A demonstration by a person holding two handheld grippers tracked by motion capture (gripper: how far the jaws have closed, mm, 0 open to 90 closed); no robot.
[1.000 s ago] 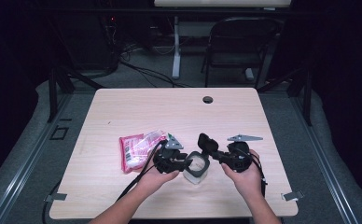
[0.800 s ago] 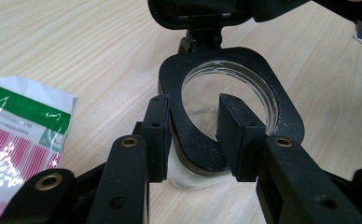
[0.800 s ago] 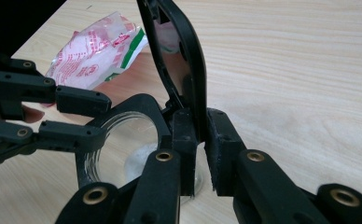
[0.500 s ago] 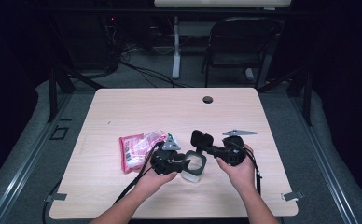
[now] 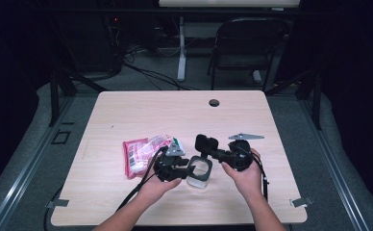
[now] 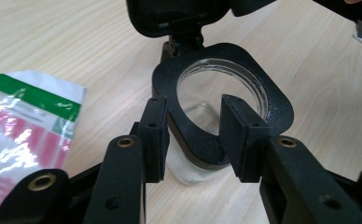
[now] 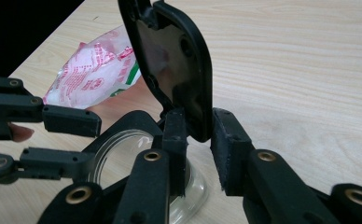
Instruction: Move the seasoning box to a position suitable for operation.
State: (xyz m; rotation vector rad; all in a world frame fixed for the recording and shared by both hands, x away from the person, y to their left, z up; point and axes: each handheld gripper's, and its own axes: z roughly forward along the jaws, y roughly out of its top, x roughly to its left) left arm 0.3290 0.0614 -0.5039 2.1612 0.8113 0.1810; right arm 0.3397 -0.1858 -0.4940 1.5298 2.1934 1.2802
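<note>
A clear container (image 5: 197, 174) with a black rim (image 6: 268, 100) stands near the table's front edge. My left gripper (image 6: 193, 109) is shut on the rim's near corner, one pad outside and one inside the mouth; its jaws have just been opening a little. The hinged black lid (image 7: 174, 60) stands upright over the far side. Its lower edge sits between the pads of my right gripper (image 7: 198, 116), which touch it on both sides; these jaws have just been opening too. From above, the left gripper (image 5: 183, 166) and the right gripper (image 5: 212, 153) meet at the container.
A red-and-white plastic packet (image 5: 142, 153) with a green strip lies just left of the left hand. A round cable hole (image 5: 214, 102) sits near the table's far edge. A folding chair (image 5: 246, 43) stands beyond the table.
The lid has swung up from a low tilt to upright. The right gripper has shifted left with it. The left gripper and the container have stayed put.
</note>
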